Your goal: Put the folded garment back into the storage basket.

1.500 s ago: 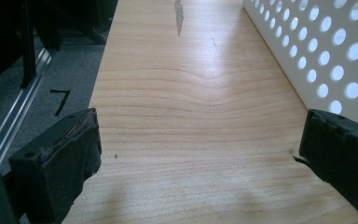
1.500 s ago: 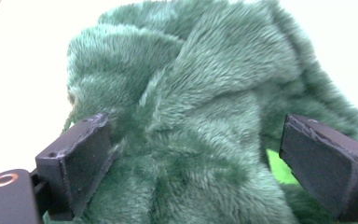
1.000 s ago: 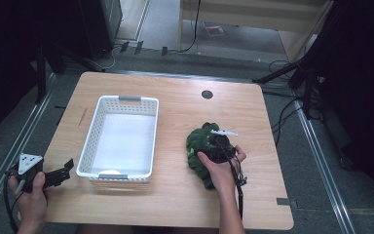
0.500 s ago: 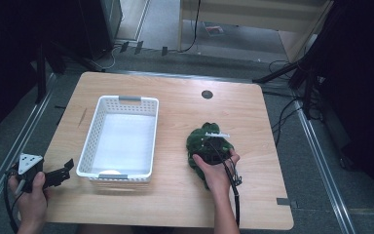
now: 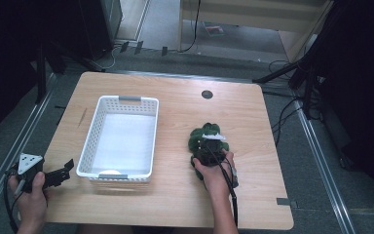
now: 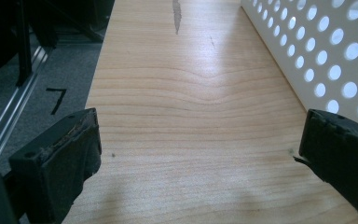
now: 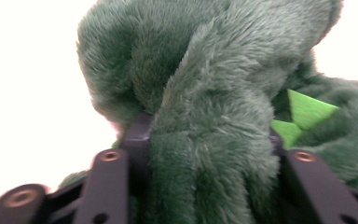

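A dark green plush toy (image 5: 200,137) lies on the wooden table (image 5: 175,97), right of a white perforated basket (image 5: 126,102). My right gripper (image 5: 210,149) sits on top of the toy, pressed into its fur. In the right gripper view a thick fold of the plush toy (image 7: 205,93) fills the gap between the jaws of my right gripper (image 7: 205,154), with bright green spikes (image 7: 303,112) at the right. My left gripper (image 5: 67,166) rests open at the table's front left corner, next to the basket, with nothing between the jaws of my left gripper (image 6: 200,154).
The basket's holed wall (image 6: 326,51) stands close on the right in the left gripper view. A round cable hole (image 5: 206,94) sits at the table's far middle. Metal rails, cables and dark stands surround the table on the floor.
My right gripper has swung from the toy's right side onto its top and pushed into the fur. The left gripper has stayed put.
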Available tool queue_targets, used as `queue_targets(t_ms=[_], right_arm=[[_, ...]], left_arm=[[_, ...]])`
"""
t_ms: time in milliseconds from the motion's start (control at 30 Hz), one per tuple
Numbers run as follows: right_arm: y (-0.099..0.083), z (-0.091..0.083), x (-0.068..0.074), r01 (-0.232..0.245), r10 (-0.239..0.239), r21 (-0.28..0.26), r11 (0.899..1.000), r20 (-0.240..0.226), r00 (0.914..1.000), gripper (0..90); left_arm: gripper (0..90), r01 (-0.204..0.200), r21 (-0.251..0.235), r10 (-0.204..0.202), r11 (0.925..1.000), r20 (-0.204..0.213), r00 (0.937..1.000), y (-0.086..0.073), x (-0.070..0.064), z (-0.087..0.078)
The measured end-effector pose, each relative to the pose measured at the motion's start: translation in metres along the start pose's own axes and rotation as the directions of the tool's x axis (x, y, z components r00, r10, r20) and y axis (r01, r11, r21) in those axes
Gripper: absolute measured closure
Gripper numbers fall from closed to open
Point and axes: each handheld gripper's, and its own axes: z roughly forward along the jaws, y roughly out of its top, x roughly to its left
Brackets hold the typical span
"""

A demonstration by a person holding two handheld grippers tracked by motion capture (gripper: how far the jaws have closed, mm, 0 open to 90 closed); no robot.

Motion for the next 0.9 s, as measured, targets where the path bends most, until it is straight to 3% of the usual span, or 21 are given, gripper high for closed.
queue_targets(t_ms=[233, 300, 400, 533, 900], right_arm=[[-0.005, 0.001, -0.002, 0.016, -0.017, -0.054, 0.998, -0.026, 0.9995, 71.5], [-0.005, 0.001, -0.002, 0.016, -0.018, -0.057, 0.998, -0.028, 0.9995, 72.2], [-0.005, 0.001, -0.004, -0.027, 0.025, -0.063, 0.998, -0.042, 0.9988, 73.9], [-0.003, -0.001, -0.007, -0.045, 0.042, -0.053, 0.998, -0.063, 0.9971, 74.0], [0.019, -0.038, -0.005, -0.101, 0.090, -0.099, 0.990, -0.109, 0.9899, 74.0]], left_arm=[[0.0, -0.002, 0.003, 0.002, 1.0000, 0.001, 1.0000, 0.000, 0.000, 0.000], [0.0, 0.000, 0.006, 0.000, 1.0000, 0.001, 1.0000, 0.000, 0.000, 0.000], [0.0, 0.002, 0.006, -0.002, 1.0000, 0.002, 1.0000, 0.000, 0.001, 0.000], [0.0, 0.003, 0.008, -0.003, 1.0000, 0.002, 1.0000, 0.000, 0.001, 0.001], [0.0, 0.006, 0.010, -0.006, 0.9999, 0.005, 1.0000, 0.001, 0.001, 0.001]])
